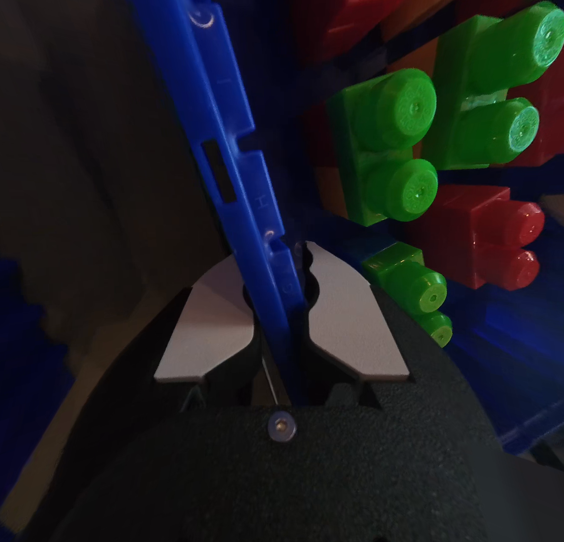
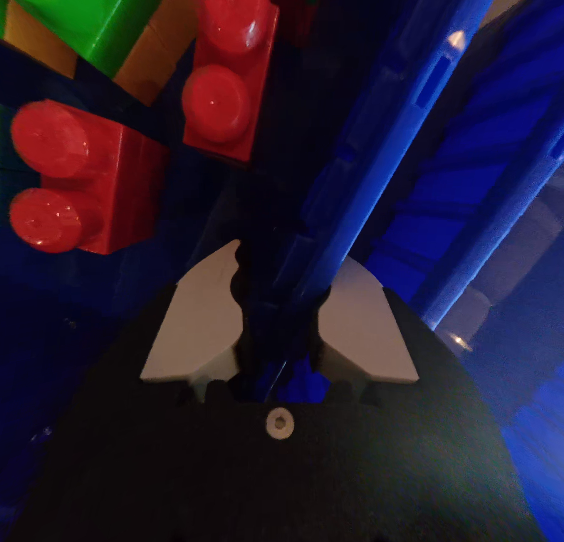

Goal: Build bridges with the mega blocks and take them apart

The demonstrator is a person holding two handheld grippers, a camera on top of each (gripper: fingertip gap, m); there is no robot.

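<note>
Dim surroundings: both tools clamp the blue bin's rim (image 1: 232, 149), left tool (image 1: 282, 286), right tool (image 2: 285, 292); lift level so blocks (image 1: 393, 149) stay inside.

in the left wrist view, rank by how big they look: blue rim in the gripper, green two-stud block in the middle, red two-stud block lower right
1. blue rim, the longest, though nearest the camera.
2. green two-stud block.
3. red two-stud block, slightly smaller, but it sits farther back and partly in shadow, so the order of the two blocks is unsure.
</note>
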